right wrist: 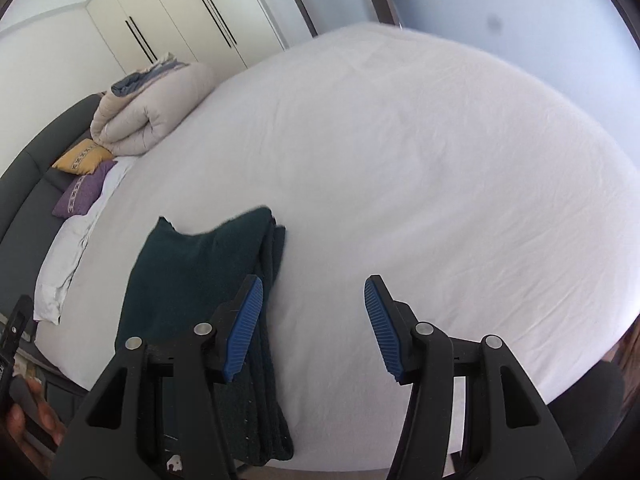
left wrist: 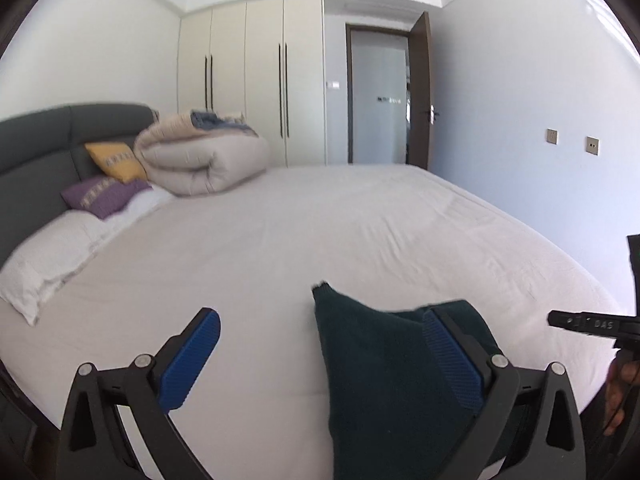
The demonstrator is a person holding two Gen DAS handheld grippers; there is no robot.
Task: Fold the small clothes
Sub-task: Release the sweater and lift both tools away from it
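Lying folded near the bed [right wrist: 400,160] edge, dark green garment [right wrist: 192,280]. Left gripper [left wrist: 320,360] spread wide, holding nothing. Right gripper [right wrist: 314,328] released beside it.

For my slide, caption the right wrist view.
Open right hand-held gripper above a folded dark green garment lying on the white bed.

dark green garment [right wrist: 192,280], white bedsheet [right wrist: 400,160]
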